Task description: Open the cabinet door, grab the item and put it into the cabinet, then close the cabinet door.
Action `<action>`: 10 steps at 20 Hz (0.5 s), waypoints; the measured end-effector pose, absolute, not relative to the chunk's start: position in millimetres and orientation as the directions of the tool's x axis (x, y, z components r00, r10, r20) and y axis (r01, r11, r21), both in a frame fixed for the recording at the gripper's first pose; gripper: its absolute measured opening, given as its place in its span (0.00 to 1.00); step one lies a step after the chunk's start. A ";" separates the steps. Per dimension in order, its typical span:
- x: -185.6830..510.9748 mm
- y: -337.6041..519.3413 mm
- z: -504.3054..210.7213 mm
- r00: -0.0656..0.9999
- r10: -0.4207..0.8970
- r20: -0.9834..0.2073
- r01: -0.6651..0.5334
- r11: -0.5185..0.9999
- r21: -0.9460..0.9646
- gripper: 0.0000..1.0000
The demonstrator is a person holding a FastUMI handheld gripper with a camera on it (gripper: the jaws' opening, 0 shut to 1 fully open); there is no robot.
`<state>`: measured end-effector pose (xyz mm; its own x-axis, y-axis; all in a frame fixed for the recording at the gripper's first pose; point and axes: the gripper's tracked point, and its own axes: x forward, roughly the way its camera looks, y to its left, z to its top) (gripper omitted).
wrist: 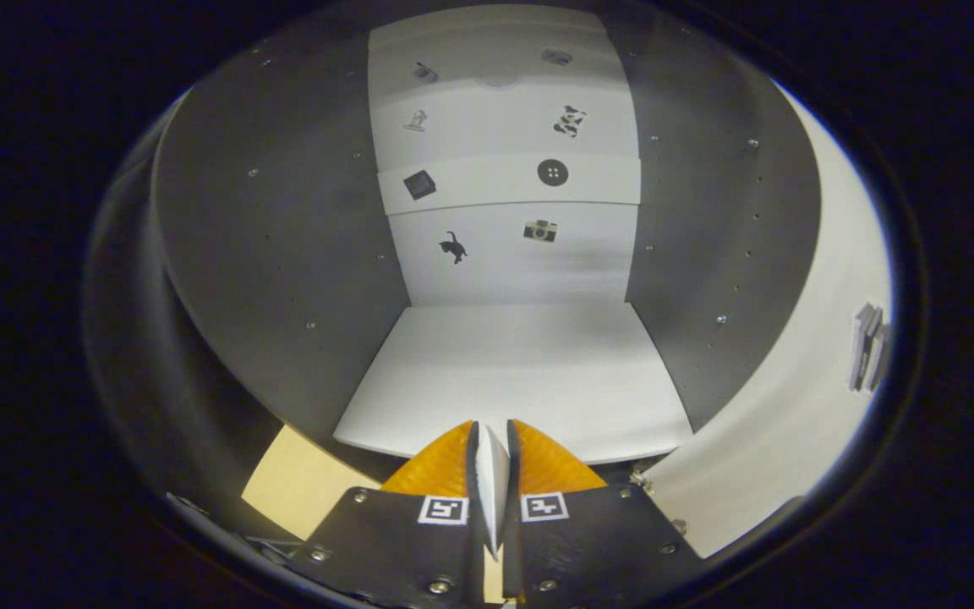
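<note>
Cabinet (pixel 512 372) interior ahead: white floor panel, grey side walls, back wall (pixel 508 211) with small black pictures. Door (pixel 800 397) swung open at right, handle (pixel 867 347) on it. My fingers (pixel 491 474) are clamped on a thin white flat item (pixel 491 482), held at the cabinet's front edge.

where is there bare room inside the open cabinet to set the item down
The bottom shelf floor is bare from the left side wall to the right side wall, back to the rear panel. The upper shelf looks tighter. The gripper sits just ahead of the shelf's front edge, its fingers nearly together.
</note>
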<state>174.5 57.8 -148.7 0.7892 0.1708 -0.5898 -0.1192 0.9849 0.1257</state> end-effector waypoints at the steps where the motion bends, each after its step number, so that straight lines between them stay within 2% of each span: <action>1: 179.9 56.3 -153.2 0.778 0.174 -0.604 -0.117 0.984 0.133 0.09; 10: 221.8 55.5 -178.8 0.674 0.153 -0.723 -0.121 0.988 0.097 0.09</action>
<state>221.8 55.5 -178.8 0.6737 0.1534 -0.7229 -0.1211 0.9879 0.0968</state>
